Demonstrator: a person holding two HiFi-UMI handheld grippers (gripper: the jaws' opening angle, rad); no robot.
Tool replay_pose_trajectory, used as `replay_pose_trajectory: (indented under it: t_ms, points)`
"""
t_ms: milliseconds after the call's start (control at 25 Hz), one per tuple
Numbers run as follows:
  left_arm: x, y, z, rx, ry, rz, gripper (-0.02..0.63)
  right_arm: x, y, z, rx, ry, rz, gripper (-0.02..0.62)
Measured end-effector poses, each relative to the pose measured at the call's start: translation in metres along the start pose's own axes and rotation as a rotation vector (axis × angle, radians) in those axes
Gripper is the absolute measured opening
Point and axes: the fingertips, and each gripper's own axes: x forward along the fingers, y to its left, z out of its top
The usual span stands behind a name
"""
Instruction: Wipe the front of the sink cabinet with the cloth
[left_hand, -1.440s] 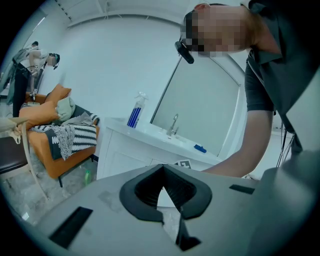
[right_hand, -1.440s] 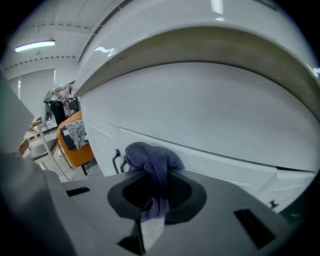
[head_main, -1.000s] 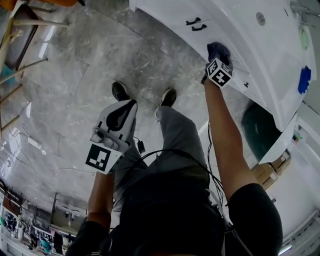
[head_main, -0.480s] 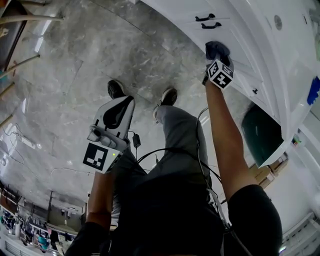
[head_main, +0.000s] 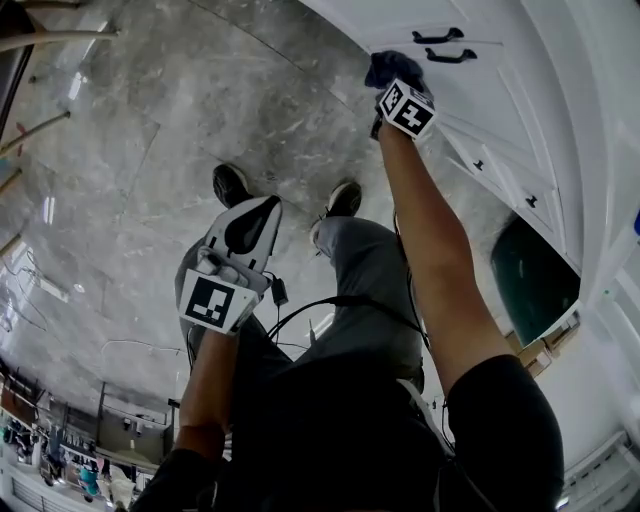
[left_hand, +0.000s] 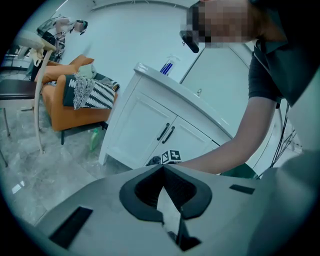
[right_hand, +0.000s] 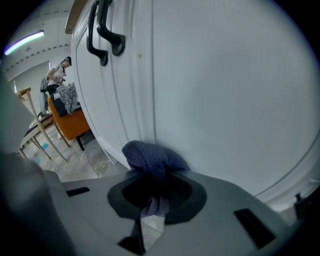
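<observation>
Jaws of left gripper (left_hand: 163, 172): closed together, nothing between them; held above the person's legs (head_main: 365, 270), well apart from the cabinet. Jaws of right gripper (right_hand: 154, 192): clenched on a blue cloth (right_hand: 150, 157), whose bunched end touches the white cabinet door (right_hand: 225, 90). Two black handles (right_hand: 102, 35): beyond the cloth, on the doors. Orange chair (left_hand: 65, 107): far left, on the grey marble floor (head_main: 150, 120).

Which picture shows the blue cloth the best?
The right gripper view: the blue cloth sits close up, clamped in the right gripper and pressed against the cabinet door. The head view shows only a dark bunch beyond the marker cube. The left gripper view barely shows it.
</observation>
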Motion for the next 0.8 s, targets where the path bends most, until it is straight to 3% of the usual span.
replay_pose_trajectory:
  t_ms: [120, 280, 360, 480, 680, 800]
  points:
    - [0.007, 0.012, -0.012, -0.002, 0.017, 0.007, 0.000, 0.003, -0.030, -0.022, -0.032, 0.031, -0.019, 0.046]
    - [0.014, 0.017, -0.011, 0.001, -0.001, 0.004, 0.000, -0.021, -0.126, -0.073, -0.004, 0.147, -0.193, 0.046]
    - [0.016, 0.014, -0.015, 0.006, 0.011, -0.008, 0.000, -0.027, -0.144, -0.082, -0.034, 0.182, -0.226, 0.046]
    - [0.018, 0.015, -0.019, 0.010, 0.019, -0.003, 0.000, -0.023, -0.112, -0.062, -0.061, 0.151, -0.184, 0.046]
    - [0.012, 0.007, -0.024, 0.068, 0.028, 0.018, 0.000, -0.031, -0.011, 0.019, -0.038, 0.022, 0.030, 0.046]
    - [0.002, -0.012, -0.017, 0.071, 0.049, 0.022, 0.000, -0.068, -0.007, 0.054, 0.016, -0.003, 0.057, 0.046]
